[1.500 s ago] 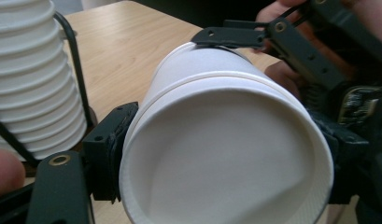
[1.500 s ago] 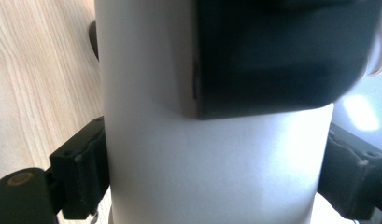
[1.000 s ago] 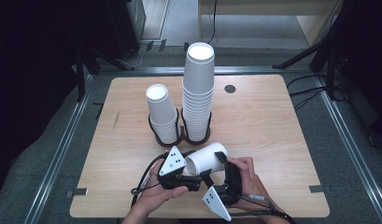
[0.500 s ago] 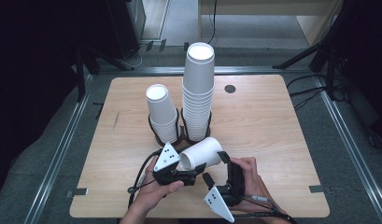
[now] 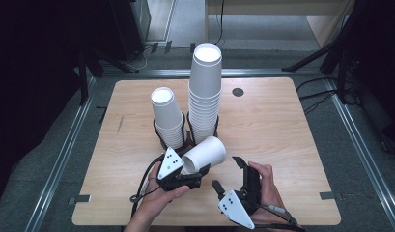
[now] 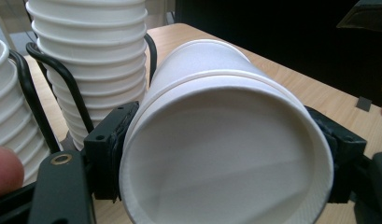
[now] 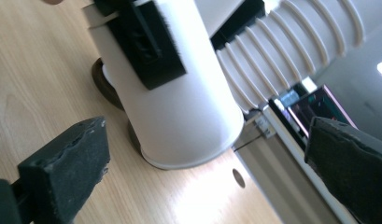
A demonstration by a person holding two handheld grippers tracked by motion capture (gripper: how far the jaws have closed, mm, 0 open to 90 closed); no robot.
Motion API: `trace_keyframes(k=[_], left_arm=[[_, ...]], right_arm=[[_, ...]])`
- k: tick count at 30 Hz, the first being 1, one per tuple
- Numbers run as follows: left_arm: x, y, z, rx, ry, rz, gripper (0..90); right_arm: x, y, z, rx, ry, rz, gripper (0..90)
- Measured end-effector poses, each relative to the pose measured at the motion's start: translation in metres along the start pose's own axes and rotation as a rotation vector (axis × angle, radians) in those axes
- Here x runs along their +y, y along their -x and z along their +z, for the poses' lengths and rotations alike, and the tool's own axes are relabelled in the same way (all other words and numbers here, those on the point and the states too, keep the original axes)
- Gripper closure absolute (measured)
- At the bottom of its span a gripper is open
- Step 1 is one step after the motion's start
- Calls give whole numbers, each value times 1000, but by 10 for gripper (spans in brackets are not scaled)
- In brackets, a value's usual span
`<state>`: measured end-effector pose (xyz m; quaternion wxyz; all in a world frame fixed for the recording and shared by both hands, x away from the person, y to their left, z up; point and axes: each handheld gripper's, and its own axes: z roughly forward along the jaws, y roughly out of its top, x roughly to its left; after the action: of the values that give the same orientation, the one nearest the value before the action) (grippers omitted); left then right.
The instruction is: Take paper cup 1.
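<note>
A single white paper cup (image 5: 208, 152) lies tilted on its side just above the wooden table (image 5: 282, 130), with my left gripper (image 5: 193, 167) shut on its sides near the rim. In the left gripper view the cup's open mouth (image 6: 226, 154) faces the camera, and a black pad (image 6: 109, 154) presses on each side. To its right my right gripper (image 5: 228, 174) stands open and holds nothing. In the right gripper view the cup (image 7: 179, 102) hangs ahead between the wide-apart jaws of that gripper (image 7: 207, 172), untouched by them.
A tall stack of white cups (image 5: 205, 92) and a shorter stack (image 5: 167, 116) stand in a black wire holder (image 5: 185, 141) at mid-table, right behind the held cup. A small round hole (image 5: 238, 92) marks the far table. Metal rails and dark floor surround the table.
The held cup has shifted slightly up and to the left with the left gripper. The right gripper has drawn a little away from the cup, to the right.
</note>
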<state>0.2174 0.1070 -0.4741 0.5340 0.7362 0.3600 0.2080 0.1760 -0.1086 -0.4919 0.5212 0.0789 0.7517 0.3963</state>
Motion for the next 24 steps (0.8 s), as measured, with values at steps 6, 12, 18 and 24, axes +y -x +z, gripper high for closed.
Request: trace_keyframes(k=[6, 12, 18, 24], left_arm=[[-1, 4, 0, -6, 29, -14, 216], [-2, 3, 0, -25, 49, -23, 214], [-2, 3, -1, -28, 69, -35, 214], [-3, 1, -3, -32, 100, -52, 215]], right_arm=[[0, 1, -8, -7, -26, 62, 9], [2, 3, -11, -17, -46, 160, 8], [6, 7, -12, -33, -54, 277, 43], [7, 12, -16, -68, -51, 380, 56]])
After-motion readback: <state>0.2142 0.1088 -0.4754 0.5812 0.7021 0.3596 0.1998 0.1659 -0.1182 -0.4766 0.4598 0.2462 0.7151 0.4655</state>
